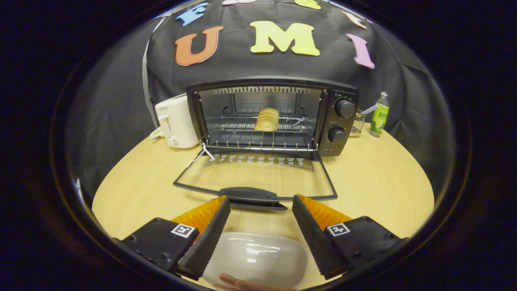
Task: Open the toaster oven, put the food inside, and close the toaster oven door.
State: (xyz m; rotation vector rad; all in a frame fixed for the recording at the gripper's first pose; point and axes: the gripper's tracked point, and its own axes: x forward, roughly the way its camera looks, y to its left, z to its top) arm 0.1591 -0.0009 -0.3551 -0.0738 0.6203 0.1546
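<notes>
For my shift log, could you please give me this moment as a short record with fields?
oven: black toaster oven, glass door folded down flat on the pale wooden table
food: golden bread roll on the wire rack inside
claw: orange-and-black claw open, just short of the door handle
below claw: empty white oval dish, a hand at its near edge
left of oven: white toaster
remaining: close door

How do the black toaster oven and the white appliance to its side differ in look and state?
The toaster oven is black, with two round knobs; the white appliance is cream-white, with a side lever. The oven is wider and taller. The oven stands open, its glass door flat on the table and the food on its rack; the white appliance shows no opening from here. Both stand on the table, beyond the open tool.
</notes>
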